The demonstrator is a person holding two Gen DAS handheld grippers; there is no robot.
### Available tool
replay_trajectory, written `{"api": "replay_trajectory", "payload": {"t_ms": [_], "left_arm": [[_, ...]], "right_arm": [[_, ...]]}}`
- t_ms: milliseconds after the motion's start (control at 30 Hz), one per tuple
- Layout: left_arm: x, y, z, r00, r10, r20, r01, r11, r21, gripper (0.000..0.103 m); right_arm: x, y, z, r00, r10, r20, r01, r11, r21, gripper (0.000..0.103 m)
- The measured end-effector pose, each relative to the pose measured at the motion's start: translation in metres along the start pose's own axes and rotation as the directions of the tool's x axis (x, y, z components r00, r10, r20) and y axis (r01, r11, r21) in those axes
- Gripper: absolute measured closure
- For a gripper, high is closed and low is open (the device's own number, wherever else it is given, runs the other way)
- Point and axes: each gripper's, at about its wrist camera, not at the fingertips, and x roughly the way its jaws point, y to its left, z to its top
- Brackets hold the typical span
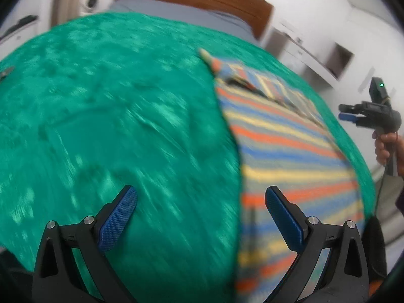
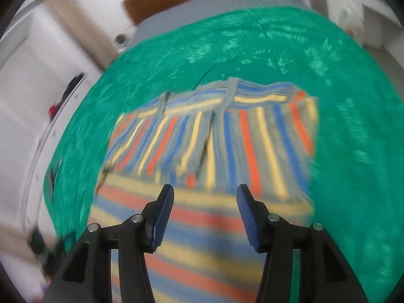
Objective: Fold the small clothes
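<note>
**Striped garment lies folded on the green blanket**

The striped garment lies partly folded on the green blanket covering the bed. The right gripper hovers above it, jaws released and empty. The left gripper hangs over the garment's left edge, jaws spread wide, grasping nothing.

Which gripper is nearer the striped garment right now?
Neither clearly. Left gripper hangs open over the striped garment's left edge, one finger above the green cover. Right gripper is open above the garment's middle. Neither touches it.
</note>
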Motion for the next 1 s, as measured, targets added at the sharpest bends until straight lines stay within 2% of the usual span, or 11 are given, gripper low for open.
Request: {"api": "replay_trajectory", "payload": {"t_ms": [67, 133, 233, 300, 400, 500, 567, 633, 700, 833, 1000], "left_arm": [[0.000, -0.012, -0.012, 0.997, -0.027, -0.079, 0.028, 0.999, 0.017, 0.002], [0.005, -0.023, -0.022, 0.986, -0.054, -0.159, 0.056, 0.998, 0.014, 0.004], [0.012, -0.037, -0.035, 0.969, -0.028, -0.244, 0.037, 0.999, 0.029, 0.014], [0.015, -0.042, -0.039, 0.963, 0.001, -0.269, 0.013, 0.999, 0.049, 0.019], [0.016, -0.046, -0.040, 0.953, 0.017, -0.302, -0.001, 0.999, 0.051, 0.030], [0.016, -0.055, -0.046, 0.937, 0.025, -0.347, 0.001, 0.997, 0.075, 0.046], [0.018, -0.059, -0.050, 0.927, 0.033, -0.374, 0.000, 0.996, 0.088, 0.056], [0.021, -0.061, -0.053, 0.916, 0.041, -0.398, -0.003, 0.996, 0.095, 0.080], [0.021, -0.058, -0.054, 0.907, 0.036, -0.420, 0.002, 0.996, 0.090, 0.098], [0.007, -0.056, -0.052, 0.911, 0.021, -0.412, 0.012, 0.997, 0.076, 0.099], [-0.014, -0.055, -0.036, 0.919, -0.085, -0.385, 0.098, 0.995, 0.013, 0.100]], "right_arm": [[-0.032, -0.002, -0.040, 0.999, -0.022, -0.037, 0.019, 0.996, -0.093, 0.042], [-0.052, -0.011, -0.084, 0.994, -0.046, -0.094, 0.034, 0.991, -0.129, 0.042], [-0.063, -0.025, -0.156, 0.977, -0.039, -0.208, 0.028, 0.998, -0.059, 0.042], [-0.063, -0.035, -0.194, 0.967, -0.016, -0.255, 0.020, 1.000, 0.013, 0.042], [-0.055, -0.040, -0.224, 0.959, 0.020, -0.283, 0.005, 0.996, 0.088, 0.042], [-0.045, -0.032, -0.233, 0.954, 0.059, -0.295, -0.029, 0.994, 0.105, 0.043], [-0.034, -0.027, -0.231, 0.947, 0.052, -0.316, -0.024, 0.995, 0.093, 0.050], [-0.025, -0.026, -0.232, 0.935, 0.047, -0.351, -0.015, 0.995, 0.095, 0.065], [-0.023, -0.027, -0.231, 0.932, 0.036, -0.362, -0.002, 0.996, 0.092, 0.097], [-0.045, -0.032, -0.226, 0.951, 0.078, -0.300, -0.036, 0.989, 0.143, 0.096], [-0.075, -0.029, -0.217, 0.964, 0.200, -0.177, -0.161, 0.963, 0.214, 0.096]]}}
